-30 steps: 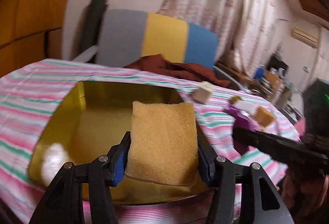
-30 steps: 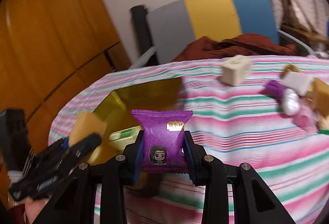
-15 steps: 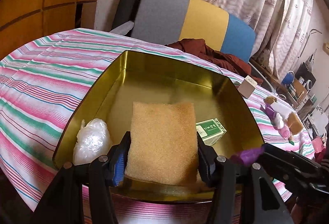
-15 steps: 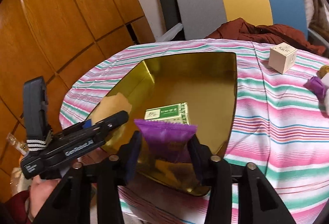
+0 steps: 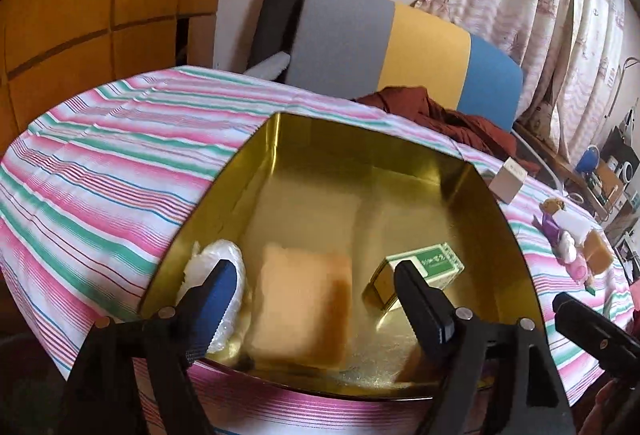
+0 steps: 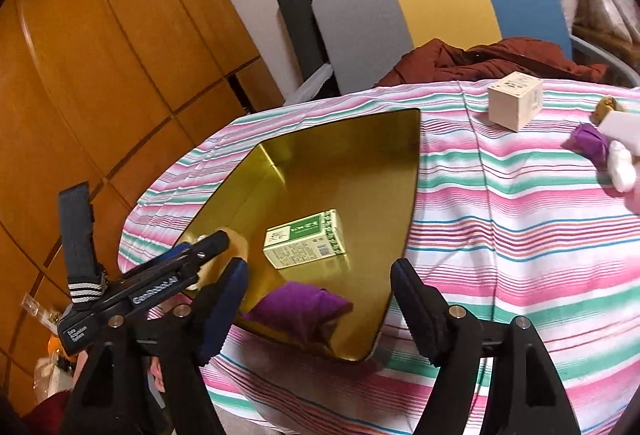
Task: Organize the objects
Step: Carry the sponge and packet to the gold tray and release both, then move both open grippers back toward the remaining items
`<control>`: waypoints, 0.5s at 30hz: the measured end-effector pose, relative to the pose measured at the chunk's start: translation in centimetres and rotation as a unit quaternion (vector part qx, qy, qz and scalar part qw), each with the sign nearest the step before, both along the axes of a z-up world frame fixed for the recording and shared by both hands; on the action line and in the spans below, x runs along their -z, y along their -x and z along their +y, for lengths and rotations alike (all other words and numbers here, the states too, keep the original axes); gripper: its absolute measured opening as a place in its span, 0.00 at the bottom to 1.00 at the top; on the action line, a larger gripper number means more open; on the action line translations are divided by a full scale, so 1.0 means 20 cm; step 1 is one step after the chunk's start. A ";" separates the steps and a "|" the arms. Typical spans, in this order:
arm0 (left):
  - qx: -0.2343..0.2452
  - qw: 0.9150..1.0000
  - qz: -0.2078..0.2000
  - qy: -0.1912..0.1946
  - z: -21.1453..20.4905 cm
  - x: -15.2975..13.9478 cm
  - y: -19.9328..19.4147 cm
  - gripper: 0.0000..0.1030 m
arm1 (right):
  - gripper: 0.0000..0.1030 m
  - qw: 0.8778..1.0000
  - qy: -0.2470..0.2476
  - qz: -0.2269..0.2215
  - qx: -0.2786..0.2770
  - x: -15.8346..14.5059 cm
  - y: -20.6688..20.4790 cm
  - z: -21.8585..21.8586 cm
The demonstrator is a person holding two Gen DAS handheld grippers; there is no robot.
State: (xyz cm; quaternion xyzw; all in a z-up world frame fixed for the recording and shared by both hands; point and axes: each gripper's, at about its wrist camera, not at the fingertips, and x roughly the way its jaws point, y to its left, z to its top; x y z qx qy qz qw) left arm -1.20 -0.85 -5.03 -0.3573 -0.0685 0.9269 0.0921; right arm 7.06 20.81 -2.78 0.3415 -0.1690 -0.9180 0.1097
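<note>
Gold rectangular tin tray (image 5: 256,163) on striped cloth: holds tan sponge pad (image 5: 300,307), purple snack packet (image 6: 300,309), green-and-white carton (image 6: 306,239), gathered for tidying. Left gripper (image 5: 316,295), right gripper (image 6: 320,289): jaws wide, empty.

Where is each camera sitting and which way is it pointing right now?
Left wrist: on the left gripper, looking forward and down into the gold tin at the sponge; its open fingers show.
Right wrist: on the right gripper, above the tin's near corner, over the purple packet; its open fingers and the left gripper show.
Shared: tin, green box, striped tablecloth, chair.
</note>
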 end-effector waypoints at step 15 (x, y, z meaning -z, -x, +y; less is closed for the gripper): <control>-0.064 0.996 0.045 -0.033 -0.14 -0.13 -0.04 0.80 | 0.84 0.992 -0.118 -0.025 0.036 0.00 -0.01 -0.02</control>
